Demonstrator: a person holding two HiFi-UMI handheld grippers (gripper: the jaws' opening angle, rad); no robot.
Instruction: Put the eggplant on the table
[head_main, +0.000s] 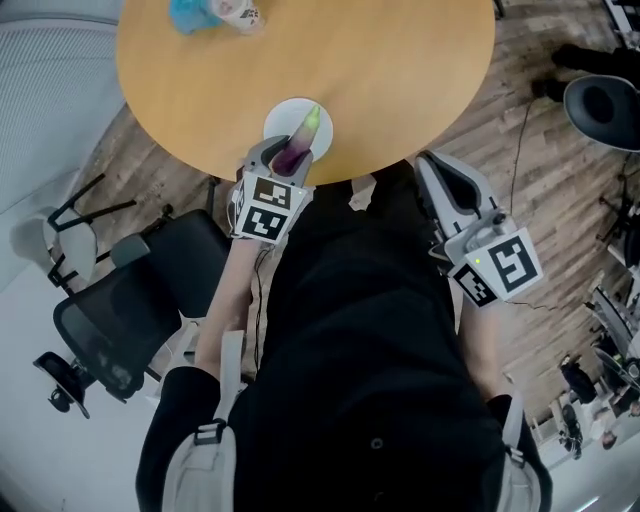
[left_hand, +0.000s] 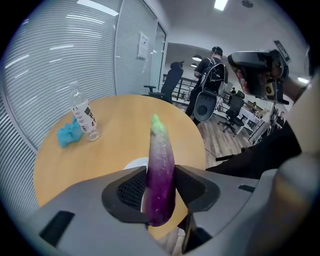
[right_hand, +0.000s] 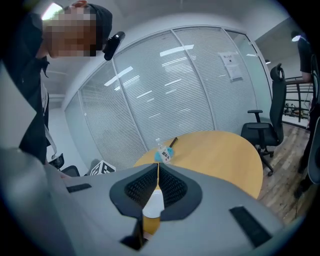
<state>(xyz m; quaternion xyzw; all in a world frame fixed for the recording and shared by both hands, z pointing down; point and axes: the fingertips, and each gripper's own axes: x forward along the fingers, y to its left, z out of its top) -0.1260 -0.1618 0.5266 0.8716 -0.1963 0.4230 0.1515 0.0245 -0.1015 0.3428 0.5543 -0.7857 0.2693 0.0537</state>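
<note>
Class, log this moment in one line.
left gripper: shut on eggplant | eggplant: over white plate on table | right gripper: shut, empty

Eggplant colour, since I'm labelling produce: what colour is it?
The eggplant is purple, paling toward a green tip; left gripper view shows it best.

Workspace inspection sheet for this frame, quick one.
Surface: round light wooden table.
Job's things: purple eggplant with green tip, held over the white round plate at the near table edge; contact unclear.
Clutter: clear plastic bottle and blue cloth, on the far side.
Grippers: left gripper shut on the eggplant; right gripper shut, empty, off the table.
Cables: thin dark cable on the floor.
Surroundings: black office chair, wood-plank floor, window blinds, standing person behind.
</note>
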